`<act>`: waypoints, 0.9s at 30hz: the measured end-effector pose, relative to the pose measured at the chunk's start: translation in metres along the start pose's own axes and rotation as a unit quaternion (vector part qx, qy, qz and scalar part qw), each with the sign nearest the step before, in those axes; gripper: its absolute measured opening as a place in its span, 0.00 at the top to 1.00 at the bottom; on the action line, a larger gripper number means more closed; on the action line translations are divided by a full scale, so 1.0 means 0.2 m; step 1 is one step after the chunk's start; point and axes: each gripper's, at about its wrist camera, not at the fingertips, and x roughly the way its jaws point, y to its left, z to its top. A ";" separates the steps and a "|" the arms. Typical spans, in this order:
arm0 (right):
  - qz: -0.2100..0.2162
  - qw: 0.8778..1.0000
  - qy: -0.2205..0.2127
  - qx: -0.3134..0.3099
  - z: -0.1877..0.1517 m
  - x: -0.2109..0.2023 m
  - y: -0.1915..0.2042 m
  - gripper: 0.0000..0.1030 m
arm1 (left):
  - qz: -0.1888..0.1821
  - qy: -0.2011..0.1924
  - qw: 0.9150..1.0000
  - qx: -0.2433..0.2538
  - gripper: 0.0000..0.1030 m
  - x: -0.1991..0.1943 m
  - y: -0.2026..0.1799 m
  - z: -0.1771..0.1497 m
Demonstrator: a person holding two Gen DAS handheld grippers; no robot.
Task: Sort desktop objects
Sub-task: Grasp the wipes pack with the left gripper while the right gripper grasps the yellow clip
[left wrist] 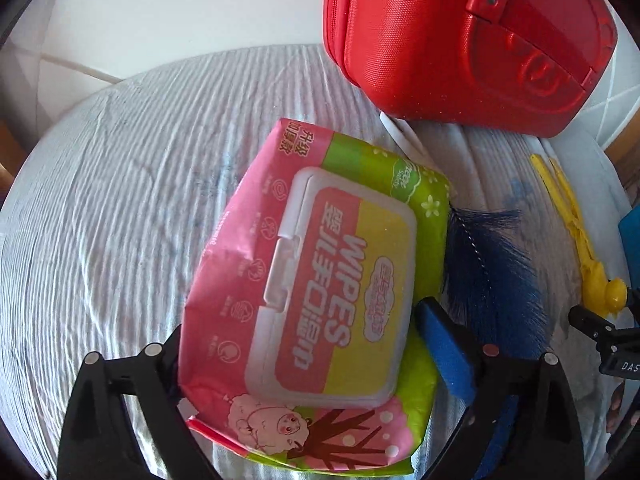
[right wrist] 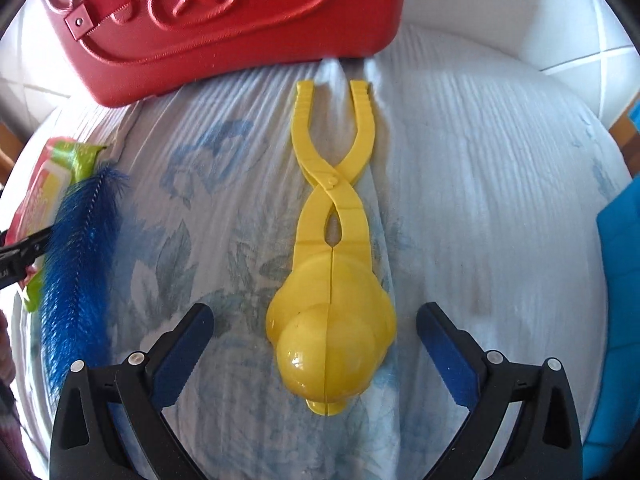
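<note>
- Pack of wipes (left wrist: 316, 292) sits between my left gripper (left wrist: 304, 364) fingers, tilted, mid-desk on the pale ribbed cloth (left wrist: 120, 200). Right pad touches the pack's green edge; the left finger is hidden behind the pink edge, so I read it as clamped on the pack, loosely.
- Grip is on soft film, not the hard lid. I'd keep the squeeze light and lift straight up, or the pack folds and slips.
- Blue brush (left wrist: 492, 272) lies just beside the pack's right edge, bristles touching the wrapper. Lift clear before moving sideways, or it drags along.
- Right gripper (right wrist: 316, 340) has fingers wide apart, straddling the round head of the yellow tongs (right wrist: 332, 280), no contact that I can see. Tongs lie flat, handles pointing to the far edge.
- I'd close on the neck above the head; the glossy dome looks slippery.
- Red case (right wrist: 224, 20) sits at the far edge, handle tips near it.
- Blue thing (right wrist: 620, 300) at right edge; can't identify it.
</note>
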 end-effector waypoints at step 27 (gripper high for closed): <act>0.032 0.998 -0.062 -0.004 -0.13 -0.43 -0.04 0.46 | 0.007 -0.015 0.995 -0.093 0.31 -0.33 0.00 -0.41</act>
